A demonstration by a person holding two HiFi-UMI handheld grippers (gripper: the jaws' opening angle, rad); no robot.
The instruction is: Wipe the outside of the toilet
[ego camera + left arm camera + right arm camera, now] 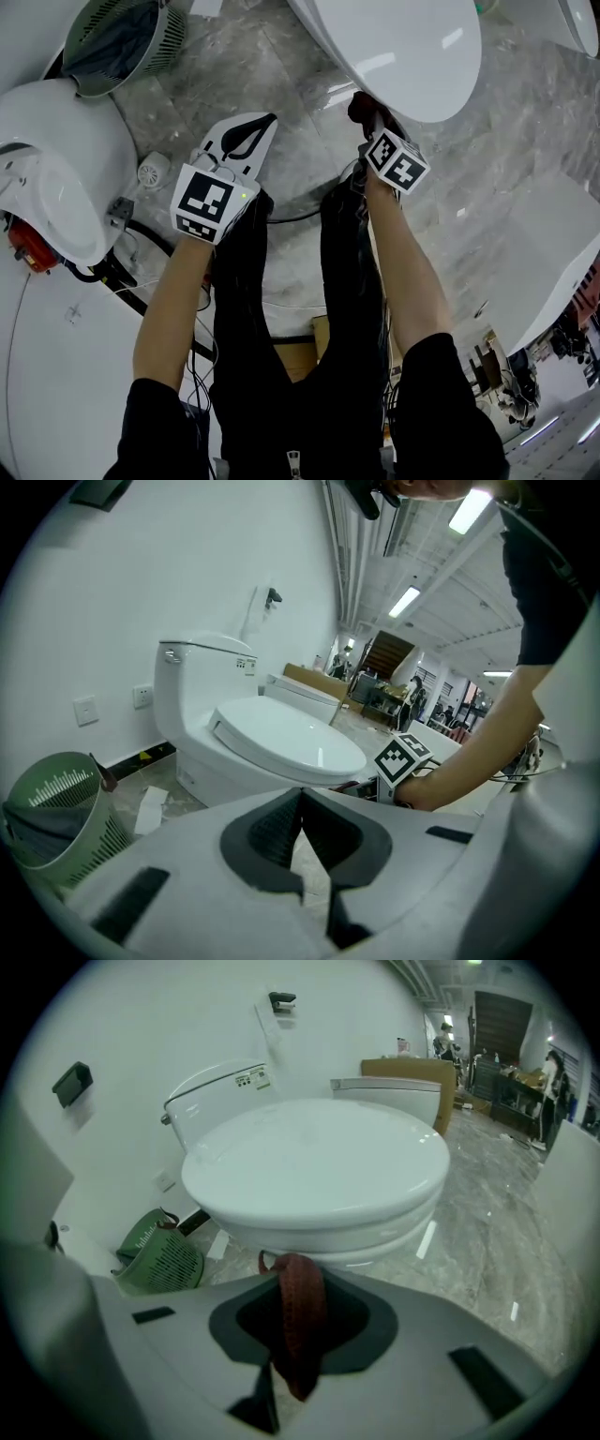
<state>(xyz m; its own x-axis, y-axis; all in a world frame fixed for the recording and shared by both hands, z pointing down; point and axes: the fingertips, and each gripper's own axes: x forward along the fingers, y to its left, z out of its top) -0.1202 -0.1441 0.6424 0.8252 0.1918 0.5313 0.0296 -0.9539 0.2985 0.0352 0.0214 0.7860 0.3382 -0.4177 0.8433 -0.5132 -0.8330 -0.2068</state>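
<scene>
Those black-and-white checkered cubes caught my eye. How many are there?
2. One marker cube sits on the left gripper, the other on the right gripper beside the toilet. None seems hidden.

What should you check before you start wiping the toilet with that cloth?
1. The right gripper holds the dark red cloth: ok, jaws shut on it.
2. The left gripper is free: ok, jaws together, nothing between.
3. The toilet lid is down: ok.
4. The cloth touches the toilet bowl: cannot tell.
5. The green basket is out of the way: ok, it stands apart at the side.
</scene>
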